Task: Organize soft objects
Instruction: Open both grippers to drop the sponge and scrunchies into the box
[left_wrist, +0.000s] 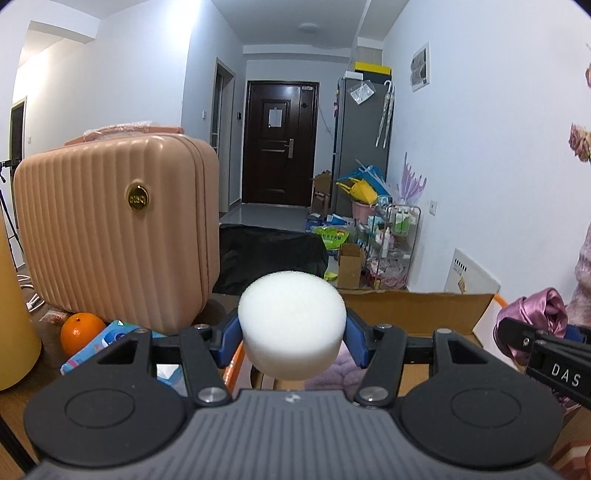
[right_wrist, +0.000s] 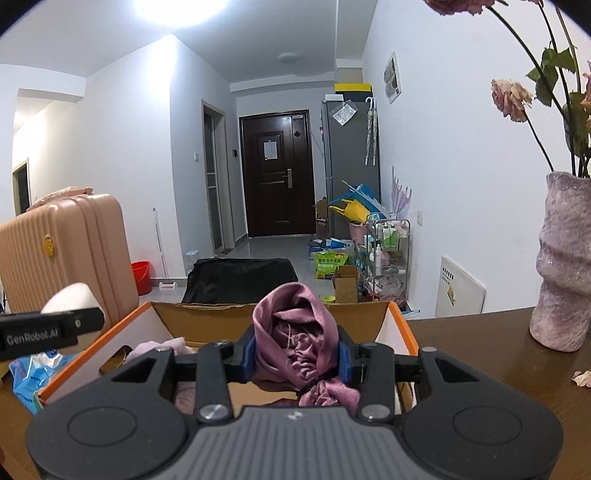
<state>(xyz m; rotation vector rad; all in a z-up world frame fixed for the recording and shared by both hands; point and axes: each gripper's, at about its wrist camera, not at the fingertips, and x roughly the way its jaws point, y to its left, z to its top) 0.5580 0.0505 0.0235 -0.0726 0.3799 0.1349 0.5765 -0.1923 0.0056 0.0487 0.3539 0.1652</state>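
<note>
Left gripper (left_wrist: 291, 332): jaws part-closed, pinching white foam puck (left_wrist: 291, 325) by its sides. Right gripper (right_wrist: 297, 350): jaws narrow, clamped on bunched mauve scarf (right_wrist: 295, 336). Both loads hang over open cardboard box (right_wrist: 280, 309) on worktop. You lower each load inside orange rim before letting go; keep grippers apart. Puck round, springy, dented little by pads; scarf silky, crumpled, tail dangling into box.
</note>
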